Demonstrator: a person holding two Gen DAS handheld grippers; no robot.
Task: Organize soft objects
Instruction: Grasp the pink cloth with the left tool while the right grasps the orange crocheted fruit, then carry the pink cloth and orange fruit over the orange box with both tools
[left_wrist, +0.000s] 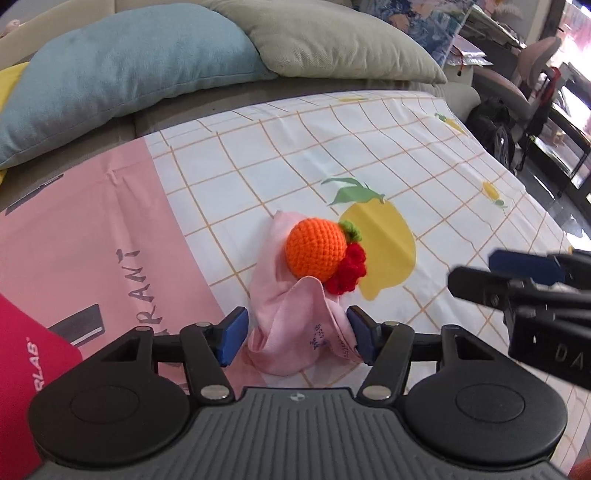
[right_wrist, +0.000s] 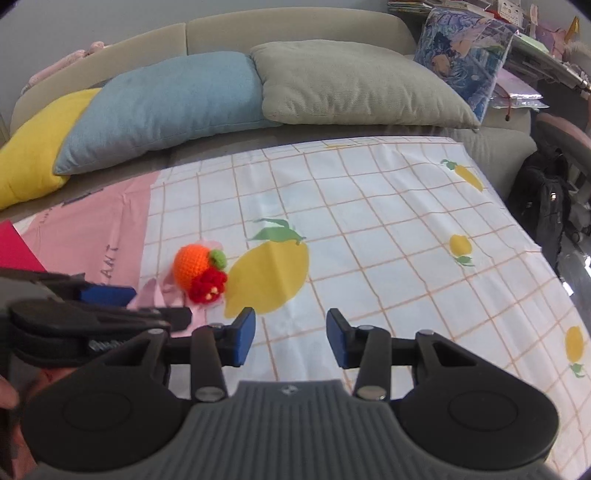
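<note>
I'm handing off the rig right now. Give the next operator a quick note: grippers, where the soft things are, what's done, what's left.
Left gripper: open, fingers either side of the near end of the pink cloth; not clamped.
Right gripper: open, empty, over the lemon-print sheet.
Orange crochet ball sits on the pink cloth, with a red crochet piece beside it, touching.
Done: nothing visibly sorted.
Left: grasp the cloth or toys and move them; destination not visible.
</note>
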